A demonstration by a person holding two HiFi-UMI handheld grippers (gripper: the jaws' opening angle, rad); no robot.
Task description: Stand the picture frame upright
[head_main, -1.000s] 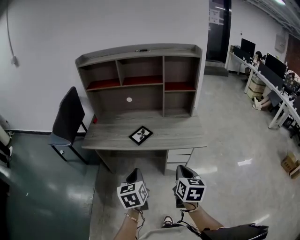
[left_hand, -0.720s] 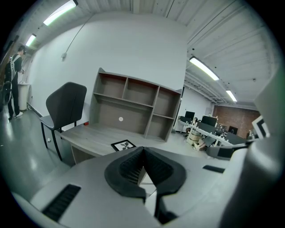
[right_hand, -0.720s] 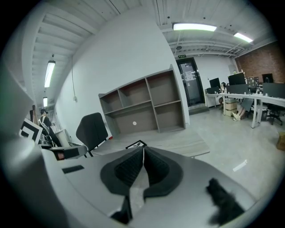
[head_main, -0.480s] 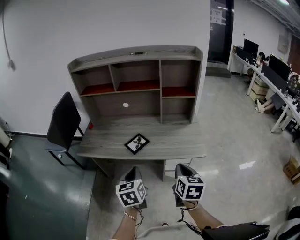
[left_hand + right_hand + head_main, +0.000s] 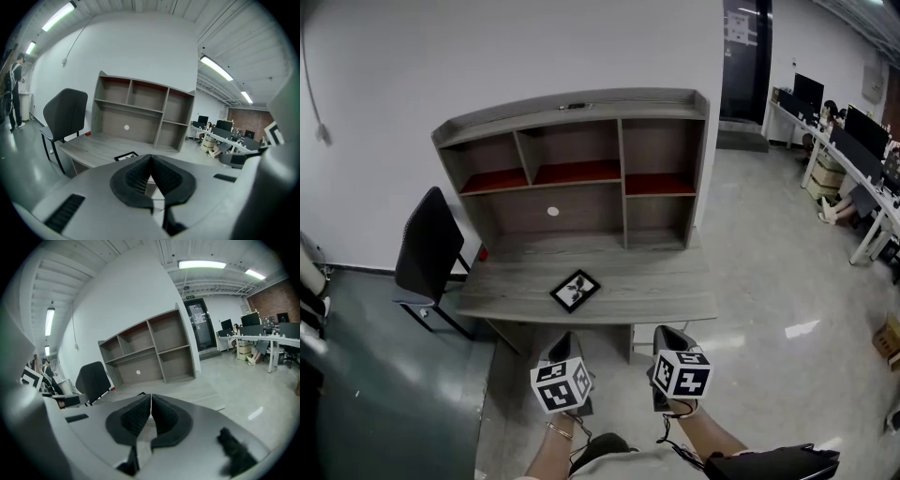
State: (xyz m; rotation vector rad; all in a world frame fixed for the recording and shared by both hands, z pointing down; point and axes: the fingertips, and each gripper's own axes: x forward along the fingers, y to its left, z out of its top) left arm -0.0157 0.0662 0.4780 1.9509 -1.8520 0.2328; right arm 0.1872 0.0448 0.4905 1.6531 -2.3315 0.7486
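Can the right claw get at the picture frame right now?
Probably yes: the picture frame lies flat near the front of the desk, nothing beside it. The right claw is shut and short of the desk.

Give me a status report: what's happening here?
Left gripper and right gripper shut, empty. Picture frame flat on desk, untouched. Chair off to the side, no obstacle.

picture frame (image 5: 576, 291) | black, leaf print | flat, face up | desk (image 5: 675, 291) front-centre
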